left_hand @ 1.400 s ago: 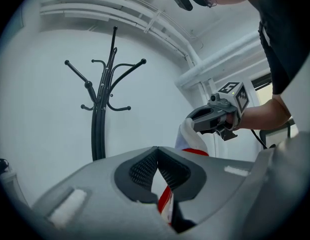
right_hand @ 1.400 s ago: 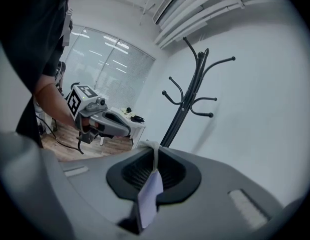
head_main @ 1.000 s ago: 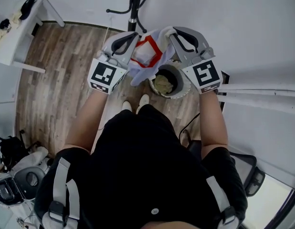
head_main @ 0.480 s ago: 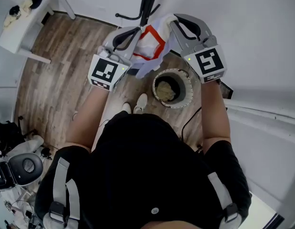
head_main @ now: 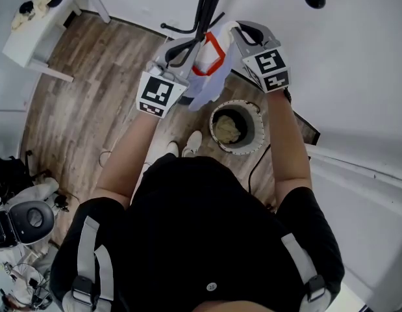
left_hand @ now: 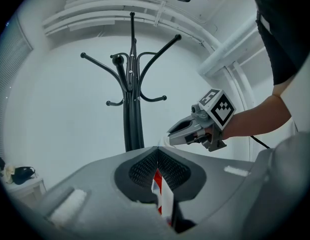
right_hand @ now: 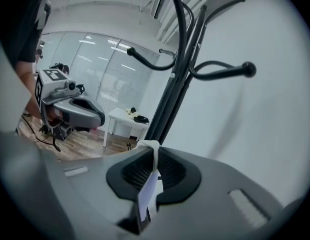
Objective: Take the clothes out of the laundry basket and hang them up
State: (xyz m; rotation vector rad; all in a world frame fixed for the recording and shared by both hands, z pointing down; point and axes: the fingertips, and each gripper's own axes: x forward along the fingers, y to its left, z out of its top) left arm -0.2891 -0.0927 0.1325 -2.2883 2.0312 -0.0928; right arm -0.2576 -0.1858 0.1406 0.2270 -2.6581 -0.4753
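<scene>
A white garment (head_main: 207, 67) with a red square outline hangs stretched between both grippers, in front of the black coat stand (head_main: 210, 5). My left gripper (head_main: 191, 44) is shut on its left edge; in the left gripper view red-and-white cloth (left_hand: 162, 196) is pinched between the jaws (left_hand: 157, 151). My right gripper (head_main: 234, 30) is shut on the right edge, and white fabric (right_hand: 149, 184) shows in its jaws (right_hand: 153, 149). The round white laundry basket (head_main: 252, 112) stands on the floor below, with a yellowish garment (head_main: 226, 129) inside. The stand's hooks (right_hand: 247, 70) are just ahead.
A white table (head_main: 41, 28) stands at the far left with small items on it. An office chair (head_main: 28, 220) and a bag are at the lower left. The person's shoes (head_main: 191, 142) are beside the basket, and a cable (head_main: 256, 168) runs across the wooden floor.
Both grippers have lifted the garment higher and closer to the coat stand. The basket now lies well below the cloth, and the stand's hooks have come into the head view.
</scene>
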